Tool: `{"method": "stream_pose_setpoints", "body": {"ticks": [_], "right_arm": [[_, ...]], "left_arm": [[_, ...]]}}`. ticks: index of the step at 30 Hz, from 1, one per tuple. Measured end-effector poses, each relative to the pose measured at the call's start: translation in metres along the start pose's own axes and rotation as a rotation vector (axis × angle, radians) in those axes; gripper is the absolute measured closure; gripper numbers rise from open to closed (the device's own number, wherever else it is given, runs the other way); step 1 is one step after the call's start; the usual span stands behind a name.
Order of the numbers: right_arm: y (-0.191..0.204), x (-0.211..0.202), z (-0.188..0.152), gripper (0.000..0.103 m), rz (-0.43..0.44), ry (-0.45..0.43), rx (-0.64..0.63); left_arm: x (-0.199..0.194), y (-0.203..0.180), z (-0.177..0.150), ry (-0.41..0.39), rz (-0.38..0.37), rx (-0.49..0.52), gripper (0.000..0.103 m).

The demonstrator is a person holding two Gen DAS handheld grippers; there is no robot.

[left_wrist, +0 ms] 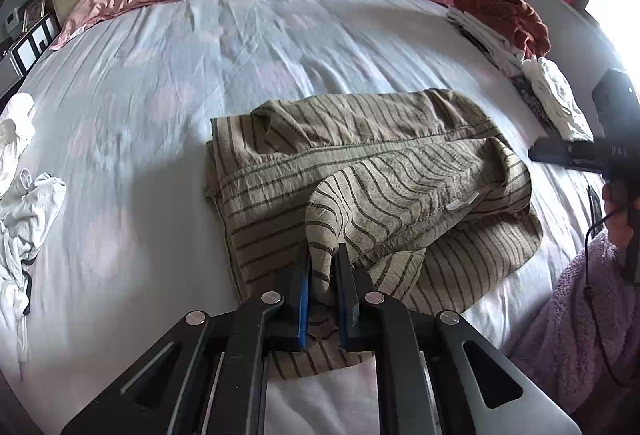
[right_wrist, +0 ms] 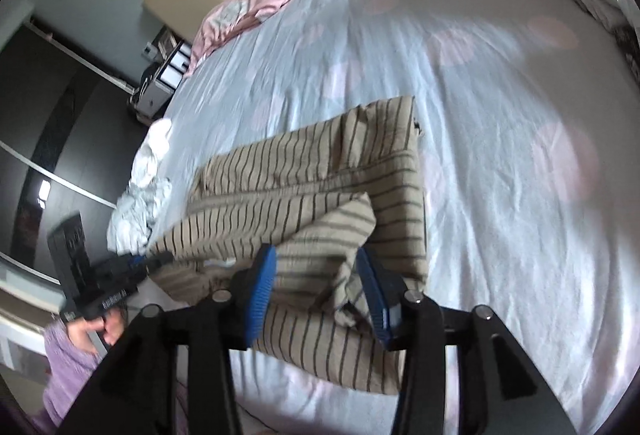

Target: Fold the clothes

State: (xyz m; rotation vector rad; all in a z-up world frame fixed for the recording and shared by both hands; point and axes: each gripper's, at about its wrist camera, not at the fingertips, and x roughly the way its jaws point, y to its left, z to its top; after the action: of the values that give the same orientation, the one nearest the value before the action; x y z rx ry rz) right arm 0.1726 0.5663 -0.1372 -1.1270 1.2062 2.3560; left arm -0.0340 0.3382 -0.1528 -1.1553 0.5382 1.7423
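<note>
**Striped shirt pinned on the bed**

The bed (left_wrist: pixel 160 83) carries the striped shirt (left_wrist: pixel 380 171), bunched at its near edge. Left hand-held gripper (left_wrist: pixel 323 255) is clenched on a shirt fold; right hand-held gripper (right_wrist: pixel 318 271) stands released, jaws straddling the cloth.

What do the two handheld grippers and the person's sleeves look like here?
Both the left gripper and right gripper are black, angular linkage frames with silver round pivot pins and ribbed blue finger pads. A thin dark cable hangs near the right handle. The person wears fluffy lilac fleece sleeves.
</note>
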Motion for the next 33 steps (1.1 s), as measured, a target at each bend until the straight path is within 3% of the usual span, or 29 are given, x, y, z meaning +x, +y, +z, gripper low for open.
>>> {"method": "stream_pose_setpoints", "body": {"ticks": [7, 9, 10, 13, 17, 21, 27, 30, 33], "right_arm": [[-0.006, 0.045, 0.020, 0.059, -0.066, 0.088, -0.002], [-0.008, 0.053, 0.021, 0.069, -0.070, 0.101, -0.012], [-0.008, 0.053, 0.021, 0.085, -0.070, 0.096, -0.021], [-0.007, 0.042, 0.017, 0.096, -0.039, 0.067, -0.047], [0.008, 0.014, 0.007, 0.096, 0.050, 0.031, -0.123], [0.041, -0.006, -0.013, 0.096, 0.093, 0.072, -0.288], [0.070, 0.004, -0.051, 0.096, -0.107, 0.202, -0.488], [0.064, 0.012, -0.062, 0.096, -0.225, 0.264, -0.505], [0.049, 0.018, -0.063, 0.096, -0.281, 0.308, -0.460]], "left_arm": [[0.012, 0.005, 0.005, 0.022, 0.012, -0.017, 0.091], [0.014, 0.008, 0.007, 0.025, 0.008, -0.025, 0.091], [0.015, 0.009, 0.007, 0.027, 0.007, -0.029, 0.091], [0.016, 0.011, 0.008, 0.028, 0.002, -0.041, 0.091], [0.011, 0.013, 0.009, 0.015, 0.002, -0.055, 0.091], [0.008, 0.012, 0.003, 0.024, -0.011, -0.049, 0.091], [0.002, 0.003, -0.006, 0.061, -0.040, -0.011, 0.091], [0.004, -0.004, -0.011, 0.102, -0.037, 0.025, 0.091], [0.016, -0.010, -0.019, 0.184, 0.001, 0.065, 0.091]]}}
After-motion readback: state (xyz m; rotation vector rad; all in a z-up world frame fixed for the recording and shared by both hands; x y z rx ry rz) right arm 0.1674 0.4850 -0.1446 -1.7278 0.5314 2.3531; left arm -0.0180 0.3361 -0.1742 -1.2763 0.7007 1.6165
